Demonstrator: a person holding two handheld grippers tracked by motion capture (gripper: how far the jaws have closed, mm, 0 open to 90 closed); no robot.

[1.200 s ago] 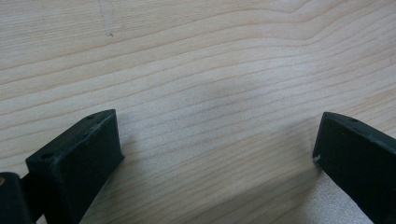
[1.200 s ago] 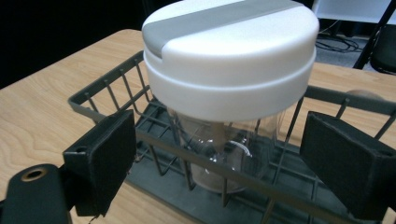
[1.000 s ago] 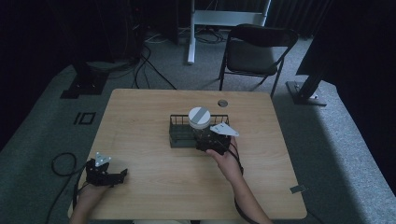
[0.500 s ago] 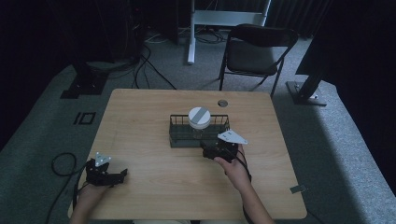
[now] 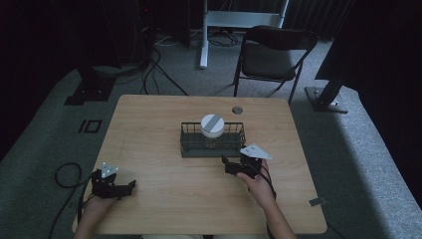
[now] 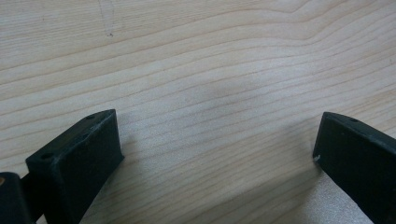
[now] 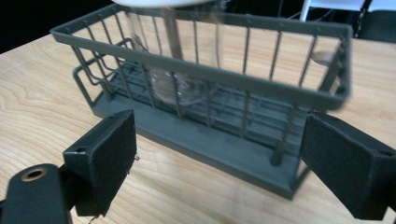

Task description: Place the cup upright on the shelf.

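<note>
Resting on the wooden table (image 5: 164, 199), left gripper (image 5: 130, 185) jaws spread, right gripper (image 5: 225, 164) spread beside wire basket (image 5: 191, 148) holding white-lidded glass jar (image 5: 212, 125), no legible writing.

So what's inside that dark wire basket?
Inside the wire basket stands a clear glass jar with a white lid. Its glass looks empty, but the basket's bars cover parts of it, so that isn't certain.
</note>
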